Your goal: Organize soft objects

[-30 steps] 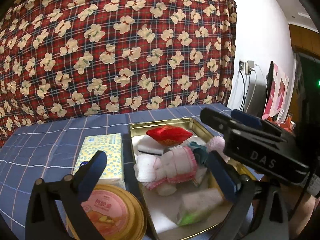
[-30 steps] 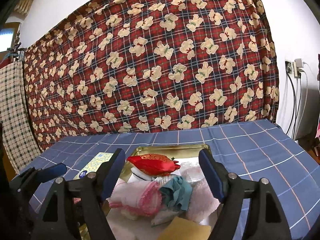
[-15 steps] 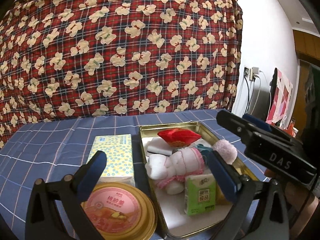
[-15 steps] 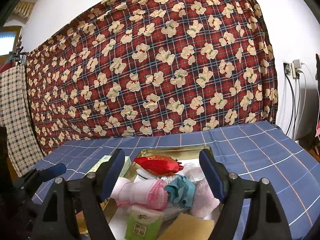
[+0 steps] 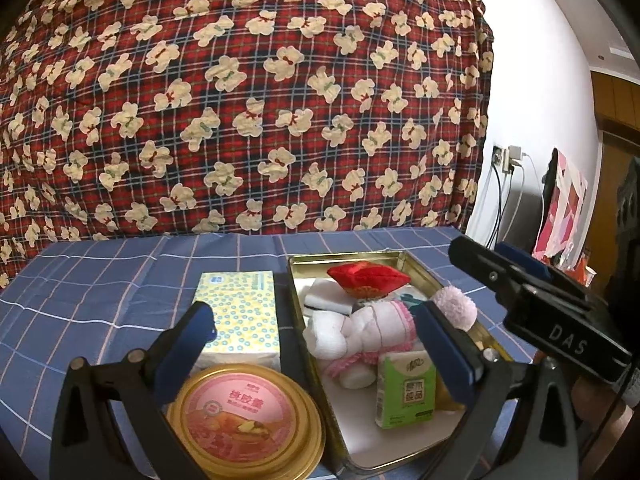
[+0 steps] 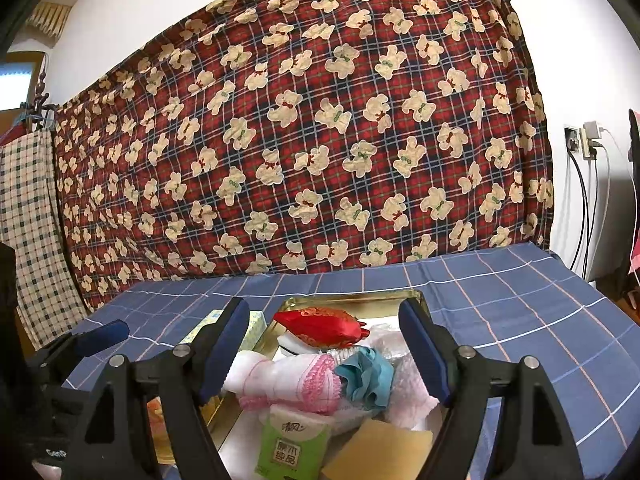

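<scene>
A gold metal tray (image 5: 416,266) (image 6: 352,302) on the blue checked tablecloth holds soft things: a red satin pouch (image 5: 366,278) (image 6: 322,326), a white and pink rolled towel (image 5: 360,330) (image 6: 288,376), a teal cloth (image 6: 366,374), a pink pom-pom (image 5: 456,306) and a green tissue pack (image 5: 406,390) (image 6: 292,446) standing upright. My left gripper (image 5: 316,350) is open and empty, above the tray's near left side. My right gripper (image 6: 324,354) is open and empty, above the tray's near end; it also shows in the left wrist view (image 5: 532,292).
A yellow dotted tissue box (image 5: 240,316) (image 6: 252,322) lies left of the tray. A round gold tin with a pink lid (image 5: 244,418) sits in front of it. A red teddy-bear blanket (image 5: 240,100) hangs behind the table. Wall sockets and cables (image 6: 584,148) are at the right.
Both grippers have drawn back and risen, so more of the table shows. The green tissue pack, lying flat a second ago, now stands upright in the tray's near end.
</scene>
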Available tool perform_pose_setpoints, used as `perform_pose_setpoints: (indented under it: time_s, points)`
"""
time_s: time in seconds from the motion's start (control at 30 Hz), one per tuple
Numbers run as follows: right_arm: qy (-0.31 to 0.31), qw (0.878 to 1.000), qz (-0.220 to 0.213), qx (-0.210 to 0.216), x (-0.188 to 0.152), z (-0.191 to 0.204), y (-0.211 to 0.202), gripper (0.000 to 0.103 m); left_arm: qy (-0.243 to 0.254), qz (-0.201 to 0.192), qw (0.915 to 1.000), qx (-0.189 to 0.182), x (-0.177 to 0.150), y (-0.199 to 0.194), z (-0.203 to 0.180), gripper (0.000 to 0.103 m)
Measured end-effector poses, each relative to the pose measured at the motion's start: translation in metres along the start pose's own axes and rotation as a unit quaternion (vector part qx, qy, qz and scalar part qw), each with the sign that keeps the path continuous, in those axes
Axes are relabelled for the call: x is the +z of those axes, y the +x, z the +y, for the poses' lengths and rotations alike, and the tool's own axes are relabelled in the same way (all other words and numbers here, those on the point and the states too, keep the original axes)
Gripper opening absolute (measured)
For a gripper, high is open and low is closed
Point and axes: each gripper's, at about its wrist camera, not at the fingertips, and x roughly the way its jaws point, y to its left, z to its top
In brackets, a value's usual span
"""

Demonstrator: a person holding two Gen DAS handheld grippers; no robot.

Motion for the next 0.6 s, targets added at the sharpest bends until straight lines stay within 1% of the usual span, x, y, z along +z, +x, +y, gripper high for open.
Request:
perform_pose_setpoints:
  time_s: [0.2,0.33,0.6]
  points:
    - [0.006,1.000,-0.012,-0.002,0.0016,-0.0009,-0.0086,0.080,-0.001,0.000,1.0000,0.002,0.0010,-0.0007,0.0009,0.102]
    - [0.006,1.000,-0.015,-0.004,0.0017,-0.0014,-0.0098,0.084,-0.005,0.002,1.0000,0.000,0.0017,-0.0012,0.0034,0.102]
    - [0.004,1.000,-0.015,-0.007,0.0007,-0.0017,-0.0107,0.085,-0.007,0.005,1.0000,-0.002,0.0006,-0.0010,0.0061,0.102]
